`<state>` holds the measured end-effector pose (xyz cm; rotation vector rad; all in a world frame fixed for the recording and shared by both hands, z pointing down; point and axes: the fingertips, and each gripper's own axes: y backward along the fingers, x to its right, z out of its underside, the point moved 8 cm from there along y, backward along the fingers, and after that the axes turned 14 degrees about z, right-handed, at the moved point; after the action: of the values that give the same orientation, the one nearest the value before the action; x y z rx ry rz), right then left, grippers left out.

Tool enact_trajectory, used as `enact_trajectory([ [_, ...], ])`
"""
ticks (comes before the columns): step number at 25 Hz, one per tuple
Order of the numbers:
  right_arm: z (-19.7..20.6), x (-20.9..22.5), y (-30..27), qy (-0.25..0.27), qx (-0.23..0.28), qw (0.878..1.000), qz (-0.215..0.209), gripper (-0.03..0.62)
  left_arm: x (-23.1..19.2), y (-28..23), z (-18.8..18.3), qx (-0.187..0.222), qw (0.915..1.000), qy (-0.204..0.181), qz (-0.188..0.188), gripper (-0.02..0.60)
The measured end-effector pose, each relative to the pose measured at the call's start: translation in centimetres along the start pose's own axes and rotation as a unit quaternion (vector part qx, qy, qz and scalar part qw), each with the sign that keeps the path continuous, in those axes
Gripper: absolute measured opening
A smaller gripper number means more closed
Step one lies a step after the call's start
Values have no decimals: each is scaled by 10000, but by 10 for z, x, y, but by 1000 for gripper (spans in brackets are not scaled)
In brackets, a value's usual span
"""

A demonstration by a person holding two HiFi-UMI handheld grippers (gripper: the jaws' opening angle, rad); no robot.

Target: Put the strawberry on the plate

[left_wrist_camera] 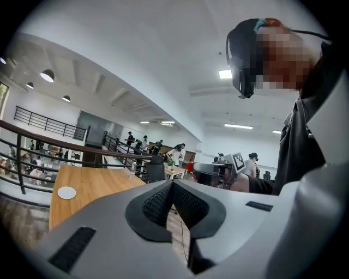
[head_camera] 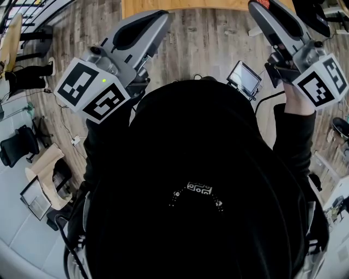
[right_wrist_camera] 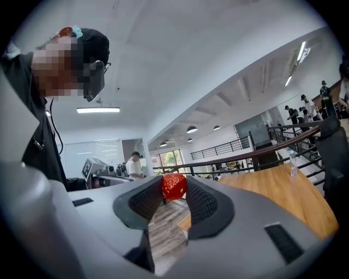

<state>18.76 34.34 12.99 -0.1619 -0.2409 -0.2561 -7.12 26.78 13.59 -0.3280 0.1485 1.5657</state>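
A red strawberry (right_wrist_camera: pixel 174 186) sits pinched between the dark ribbed pads of my right gripper (right_wrist_camera: pixel 174 183), held up in the air. In the head view that gripper (head_camera: pixel 260 6) is at the top right, with a bit of the red strawberry (head_camera: pixel 264 2) at its tip. My left gripper (left_wrist_camera: pixel 172 186) is shut with its pads touching and nothing between them; in the head view it (head_camera: pixel 159 17) is raised at the upper left. A small white plate (left_wrist_camera: pixel 66 192) lies on the wooden table (left_wrist_camera: pixel 92 188), far off to the left in the left gripper view.
The person's dark torso (head_camera: pixel 196 185) fills the middle of the head view. The wooden table's edge (head_camera: pixel 180 4) runs along the top, with wood-plank floor (head_camera: pixel 207 43) below it. A railing (right_wrist_camera: pixel 256 152), office chairs (head_camera: pixel 19 147) and distant people stand around.
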Motion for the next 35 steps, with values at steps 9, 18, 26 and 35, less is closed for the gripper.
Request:
enact_trajectory([
  [9,26,38,14,-337,-52,9994,10,141,5,-27,13,-181,9998,0,-9,0],
  [18,9,39,-15,-205,-100,9997,-94,141,-24,-29,1,-15,10000,-3,24,0],
  [26,9,39,-18,-291,-5,9996,-41,141,-37,-34,6,48,9994,-27,338,0],
  [35,11,29,-84,-239,-334,9992,-18,142,-92,-12,-3,179,9981,55,592,0],
])
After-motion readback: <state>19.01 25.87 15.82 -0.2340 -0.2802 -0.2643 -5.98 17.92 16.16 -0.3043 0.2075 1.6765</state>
